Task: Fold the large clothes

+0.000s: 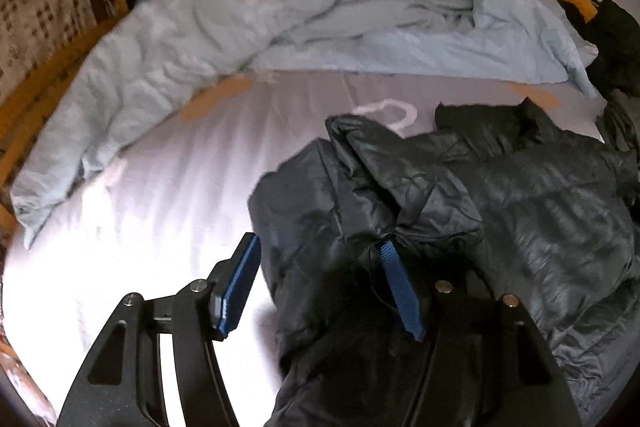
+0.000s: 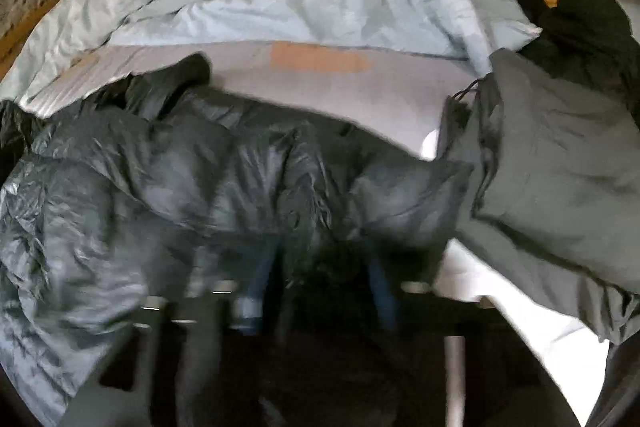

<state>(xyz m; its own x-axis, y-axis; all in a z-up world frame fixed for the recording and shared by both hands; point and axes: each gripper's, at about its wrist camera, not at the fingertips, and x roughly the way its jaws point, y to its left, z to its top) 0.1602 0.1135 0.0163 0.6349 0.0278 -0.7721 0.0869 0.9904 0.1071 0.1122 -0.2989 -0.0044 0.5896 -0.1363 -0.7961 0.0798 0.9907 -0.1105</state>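
We find the dark puffer jacket (image 1: 460, 195) heaped on the pale sheet (image 1: 168, 195) of the bed, nearer us than the rumpled blue duvet (image 1: 248, 15), with a grey garment (image 2: 560, 163) just beside the jacket on its right; we judge it light, soft and slippery, springing back when pressed, so a seam or hem should give the surest hold. The left gripper (image 1: 324, 287) stands well open at the jacket's near left edge; one blue finger (image 1: 238, 287) is over bare sheet, the other against fabric, pinching nothing. The right gripper (image 2: 316, 291) is blurred and buried in the jacket's near edge; we cannot tell whether it grips.
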